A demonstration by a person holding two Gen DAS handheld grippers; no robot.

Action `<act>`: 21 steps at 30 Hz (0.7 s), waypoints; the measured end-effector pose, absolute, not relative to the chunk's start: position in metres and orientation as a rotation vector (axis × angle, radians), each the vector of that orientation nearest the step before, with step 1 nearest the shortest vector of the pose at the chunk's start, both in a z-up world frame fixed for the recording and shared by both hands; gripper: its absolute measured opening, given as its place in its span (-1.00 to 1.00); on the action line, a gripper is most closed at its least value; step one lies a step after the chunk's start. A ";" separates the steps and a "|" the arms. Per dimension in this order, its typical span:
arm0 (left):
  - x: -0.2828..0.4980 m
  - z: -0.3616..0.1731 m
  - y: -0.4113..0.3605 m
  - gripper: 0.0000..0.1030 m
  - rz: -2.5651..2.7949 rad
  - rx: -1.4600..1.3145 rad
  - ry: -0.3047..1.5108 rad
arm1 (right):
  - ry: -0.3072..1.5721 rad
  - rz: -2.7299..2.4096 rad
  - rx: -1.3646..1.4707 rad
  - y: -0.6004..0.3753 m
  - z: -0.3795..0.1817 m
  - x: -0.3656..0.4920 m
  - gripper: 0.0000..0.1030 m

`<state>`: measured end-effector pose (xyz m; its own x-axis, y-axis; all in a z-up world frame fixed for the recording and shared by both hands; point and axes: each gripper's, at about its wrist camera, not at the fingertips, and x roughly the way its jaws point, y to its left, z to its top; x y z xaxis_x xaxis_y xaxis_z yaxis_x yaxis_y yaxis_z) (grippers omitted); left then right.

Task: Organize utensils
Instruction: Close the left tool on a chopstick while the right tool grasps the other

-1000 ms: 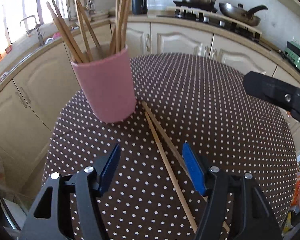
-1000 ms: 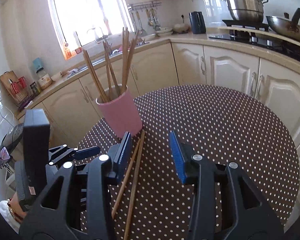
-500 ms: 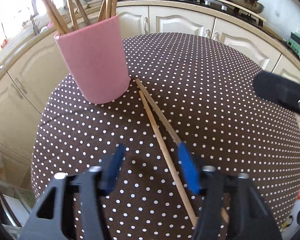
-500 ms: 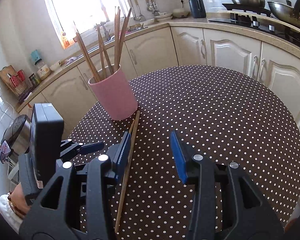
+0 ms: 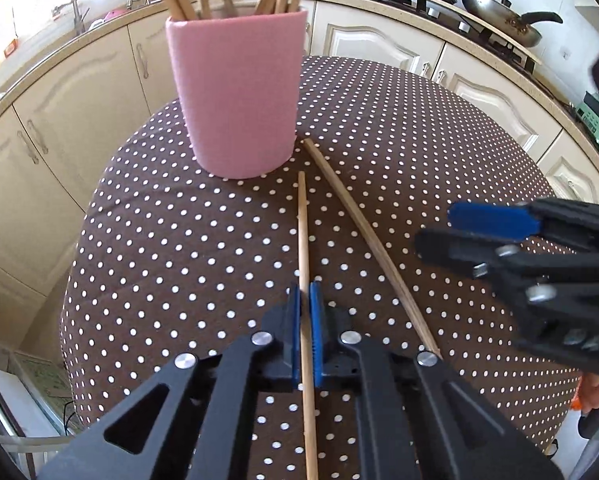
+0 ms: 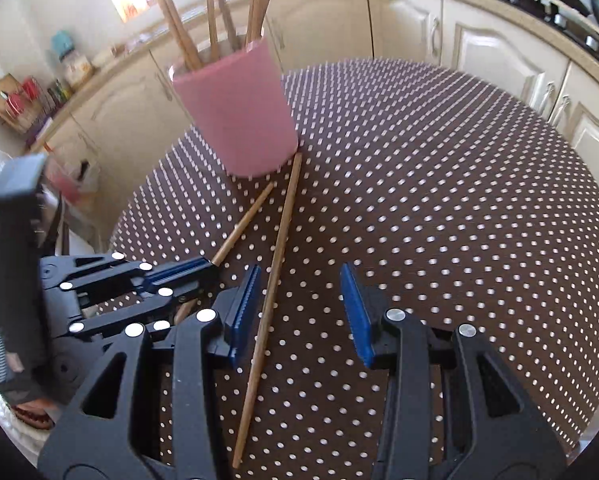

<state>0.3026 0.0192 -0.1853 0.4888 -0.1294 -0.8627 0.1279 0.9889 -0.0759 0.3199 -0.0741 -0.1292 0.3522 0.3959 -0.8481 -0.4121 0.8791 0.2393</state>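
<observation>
L gripper [image 5: 304, 332] jaws just closed, pinching chopstick [image 5: 302, 240] lying mid-worktop [image 5: 419, 128] nr pink cup [image 5: 239, 92]. R gripper [image 6: 299, 312] jaws half-wide over second chopstick [image 6: 275, 256] (not gripped). Risk: thin stick pivots or slips on lift, knocks cup.

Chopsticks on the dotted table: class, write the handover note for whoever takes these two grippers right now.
Left gripper: shut on one loose chopstick, which is not yet lifted.
Right gripper: open, with the second chopstick between its pads, ungripped.
Pink cup: upright on the table, already holding several chopsticks.
Left to do: grip the second chopstick and put both into the cup.
</observation>
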 end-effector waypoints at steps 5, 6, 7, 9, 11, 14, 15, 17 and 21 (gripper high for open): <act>0.293 -0.181 0.034 -0.89 -0.126 -0.009 1.053 | 1.169 0.490 -0.053 -0.059 -0.139 0.336 -0.21; 0.291 -0.180 0.037 -0.89 -0.119 -0.013 1.056 | 1.175 0.486 -0.060 -0.057 -0.139 0.338 -0.22; 0.292 -0.180 0.039 -0.89 -0.114 -0.017 1.060 | 1.183 0.478 -0.072 -0.055 -0.140 0.340 -0.25; 0.294 -0.178 0.041 -0.89 -0.109 -0.019 1.067 | 1.205 0.470 -0.097 -0.049 -0.141 0.343 -0.31; 0.297 -0.177 0.041 -0.89 -0.106 -0.014 1.077 | 1.226 0.465 -0.126 -0.042 -0.143 0.345 -0.33; 0.306 -0.179 0.037 -0.89 -0.114 -0.009 1.100 | 1.255 0.456 -0.190 -0.026 -0.143 0.351 -0.40; 0.308 -0.178 0.036 -0.89 -0.113 -0.006 1.098 | 1.265 0.456 -0.200 -0.024 -0.144 0.352 -0.44; 0.310 -0.179 0.035 -0.89 -0.113 0.001 1.106 | 1.278 0.447 -0.231 -0.018 -0.144 0.356 -0.59; 0.317 -0.180 0.034 -0.89 -0.122 -0.001 1.122 | 1.291 0.437 -0.284 0.000 -0.145 0.368 -0.81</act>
<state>0.3168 0.0340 -0.1801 0.4276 -0.0977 -0.8987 0.0970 0.9934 -0.0619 0.3676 0.0001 -0.1446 0.2115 0.1529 -0.9653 -0.4645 0.8848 0.0384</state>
